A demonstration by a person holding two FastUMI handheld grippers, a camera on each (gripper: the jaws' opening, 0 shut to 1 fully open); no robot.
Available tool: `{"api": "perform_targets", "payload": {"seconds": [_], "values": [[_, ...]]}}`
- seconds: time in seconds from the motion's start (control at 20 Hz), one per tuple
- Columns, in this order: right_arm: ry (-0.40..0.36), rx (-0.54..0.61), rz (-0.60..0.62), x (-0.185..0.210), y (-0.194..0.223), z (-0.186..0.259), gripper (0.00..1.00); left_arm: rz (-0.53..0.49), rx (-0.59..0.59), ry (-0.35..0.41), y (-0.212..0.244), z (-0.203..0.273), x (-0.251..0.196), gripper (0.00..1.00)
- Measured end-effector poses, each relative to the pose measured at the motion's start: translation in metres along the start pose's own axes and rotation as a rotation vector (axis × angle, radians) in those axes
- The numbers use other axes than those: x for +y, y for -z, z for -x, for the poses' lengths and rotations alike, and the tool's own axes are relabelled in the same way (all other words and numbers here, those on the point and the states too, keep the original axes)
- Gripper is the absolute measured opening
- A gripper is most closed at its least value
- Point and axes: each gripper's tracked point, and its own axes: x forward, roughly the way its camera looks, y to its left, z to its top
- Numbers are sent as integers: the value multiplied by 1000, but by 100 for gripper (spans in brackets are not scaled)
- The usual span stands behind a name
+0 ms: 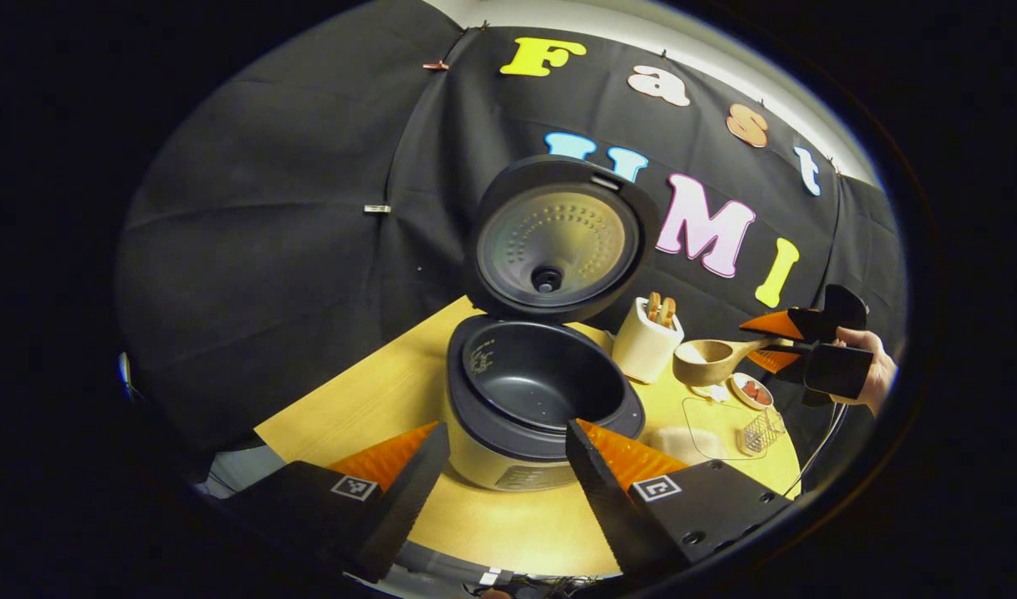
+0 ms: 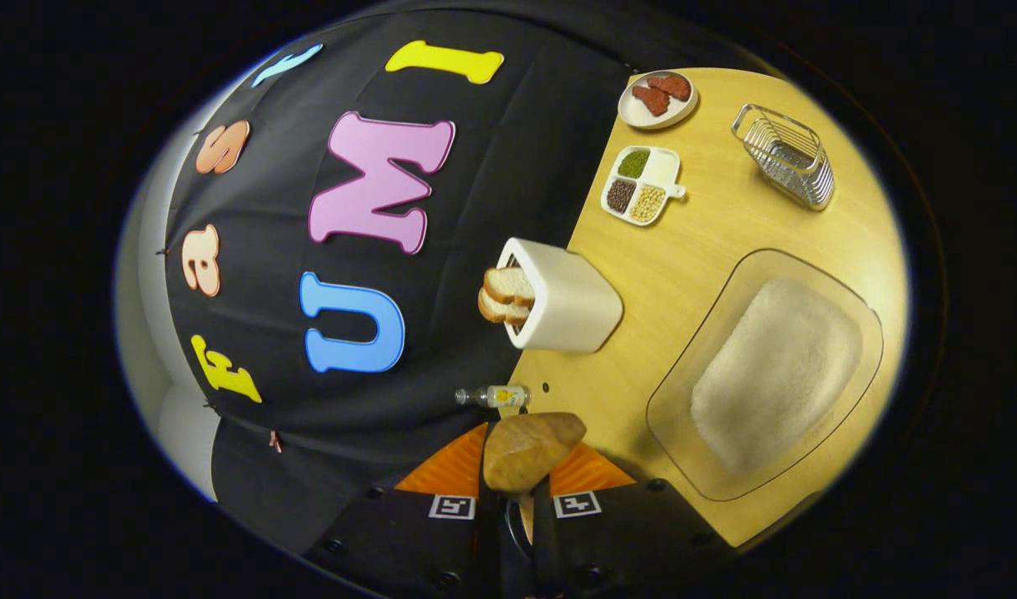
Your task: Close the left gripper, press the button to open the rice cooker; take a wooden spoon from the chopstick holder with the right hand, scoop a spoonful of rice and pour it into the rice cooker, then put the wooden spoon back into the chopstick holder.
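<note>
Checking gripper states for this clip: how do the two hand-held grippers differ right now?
The left hand-held gripper is open and empty in front of the rice cooker, while the right hand-held gripper is shut on the wooden spoon. Both hang over the table.

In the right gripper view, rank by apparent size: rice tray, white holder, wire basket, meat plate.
1. rice tray
2. white holder
3. wire basket
4. meat plate
Basket and plate lie farther from the camera, so true sizes stay unsure.
</note>
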Motion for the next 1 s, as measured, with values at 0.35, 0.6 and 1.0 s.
{"api": "perform_targets", "payload": {"seconds": [0.35, 0.6, 1.0], "values": [[-29, 134, 89, 35, 84, -40, 19, 70, 8, -45, 8, -1, 35, 95], [-47, 130, 362, 48, 120, -62, 19, 80, 3, -57, 5, 0, 52, 95], [-119, 113, 816, 59, 175, -75, 19, 133, -32, -86, -13, -3, 70, 95]]}}
